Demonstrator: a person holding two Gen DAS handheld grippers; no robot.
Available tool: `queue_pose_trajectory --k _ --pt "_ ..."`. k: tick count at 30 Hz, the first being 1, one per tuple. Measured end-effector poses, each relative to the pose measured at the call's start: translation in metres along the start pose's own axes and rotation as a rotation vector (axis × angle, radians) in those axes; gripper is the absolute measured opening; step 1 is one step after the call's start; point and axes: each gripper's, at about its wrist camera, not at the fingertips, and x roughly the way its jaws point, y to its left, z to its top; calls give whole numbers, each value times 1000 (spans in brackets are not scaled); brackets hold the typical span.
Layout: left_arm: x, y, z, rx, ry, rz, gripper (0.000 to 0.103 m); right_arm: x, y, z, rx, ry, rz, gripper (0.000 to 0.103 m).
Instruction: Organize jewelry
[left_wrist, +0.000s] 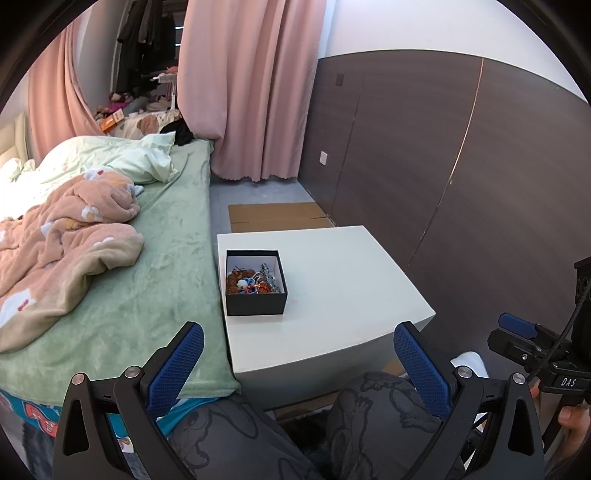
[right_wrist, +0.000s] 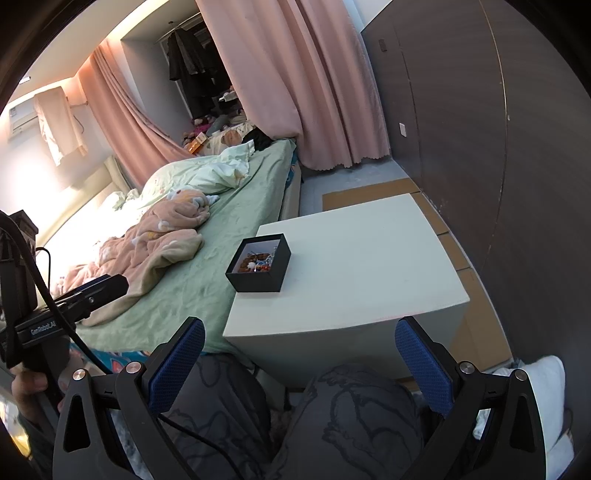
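Note:
A small black box (left_wrist: 255, 303) with a white lining stands on the left part of a white table (left_wrist: 332, 288). It holds a tangle of jewelry (left_wrist: 251, 282): brown bead strands, clear beads, blue and red bits. The box also shows in the right wrist view (right_wrist: 263, 277), with the jewelry (right_wrist: 256, 263) inside and the table (right_wrist: 362, 273) under it. My left gripper (left_wrist: 299, 354) is open and empty, held back from the table's near edge. My right gripper (right_wrist: 301, 354) is open and empty, also short of the table. Each gripper shows at the edge of the other's view.
A bed with a green sheet (left_wrist: 155, 266) and a pink blanket (left_wrist: 62, 243) lies against the table's left side. A dark panelled wall (left_wrist: 461, 177) runs on the right. Flat cardboard (left_wrist: 277, 216) lies on the floor behind the table. My knees (left_wrist: 369, 406) are below the grippers.

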Motion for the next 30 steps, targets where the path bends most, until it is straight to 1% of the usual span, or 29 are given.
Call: queue_pose_trajectory --k 22,25,28,30 --pt "3 2 -4 -6 -3 3 103 0 0 1 1 -4 -6 103" --pt "3 1 -4 -3 -13 7 103 1 0 1 0 -3 -6 103" --pt "1 0 -6 0 -34 34 103 1 1 0 0 1 -7 103" --pt "0 0 -6 -2 -40 35 103 2 2 0 -1 2 -7 103"
